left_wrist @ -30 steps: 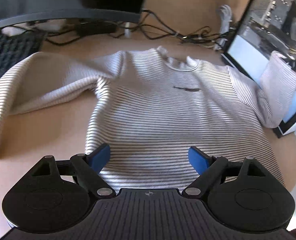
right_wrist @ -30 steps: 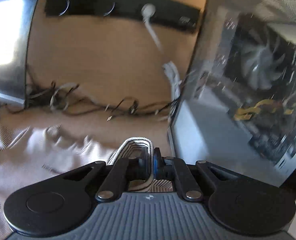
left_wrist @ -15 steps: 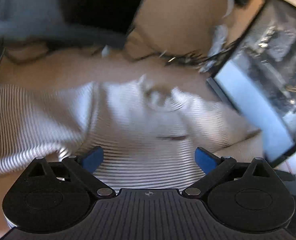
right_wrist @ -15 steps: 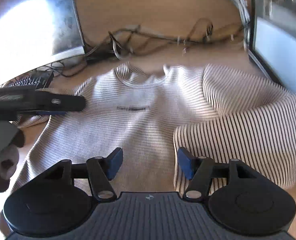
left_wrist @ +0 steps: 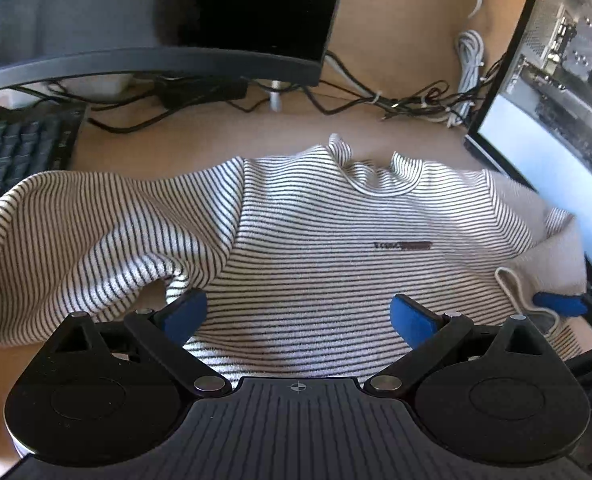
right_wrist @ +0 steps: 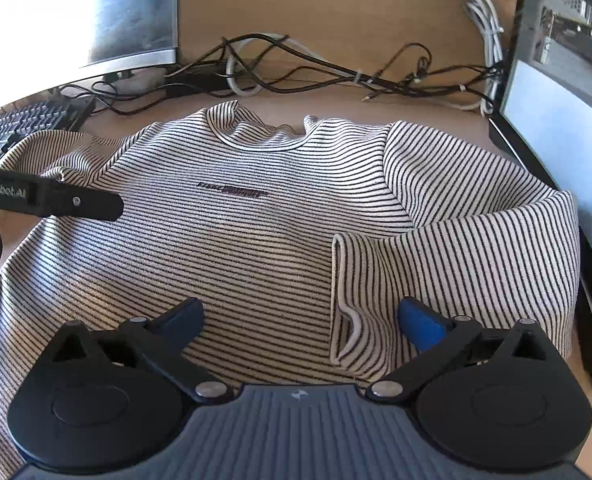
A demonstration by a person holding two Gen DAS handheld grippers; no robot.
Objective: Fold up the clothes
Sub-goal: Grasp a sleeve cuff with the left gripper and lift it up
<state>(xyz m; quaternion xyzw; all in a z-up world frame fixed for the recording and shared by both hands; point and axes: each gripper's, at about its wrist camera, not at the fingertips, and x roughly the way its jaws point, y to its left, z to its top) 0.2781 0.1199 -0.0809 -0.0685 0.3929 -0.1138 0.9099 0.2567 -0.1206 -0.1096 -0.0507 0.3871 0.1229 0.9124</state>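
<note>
A white shirt with thin black stripes [left_wrist: 316, 248] lies face up on the wooden desk, collar away from me; it also fills the right wrist view [right_wrist: 256, 232]. Its right sleeve [right_wrist: 456, 248] is folded inward over the body, cuff near my right gripper. Its left sleeve [left_wrist: 80, 232] spreads out to the left. My left gripper [left_wrist: 298, 316] is open and empty above the lower body of the shirt. My right gripper [right_wrist: 302, 320] is open and empty just above the shirt, beside the folded sleeve's cuff. A blue fingertip of the right gripper [left_wrist: 558, 304] shows in the left wrist view.
A monitor [left_wrist: 156, 20] stands behind the shirt, with a keyboard [left_wrist: 12, 152] at the left and tangled cables [right_wrist: 316, 76] along the back. A computer case [right_wrist: 568, 80] stands close at the right. The left gripper's body [right_wrist: 48, 200] reaches in from the left.
My right gripper let go of the right sleeve, which now lies folded over the body, and it pulled back. My left gripper swung toward the collar and has settled over the shirt.
</note>
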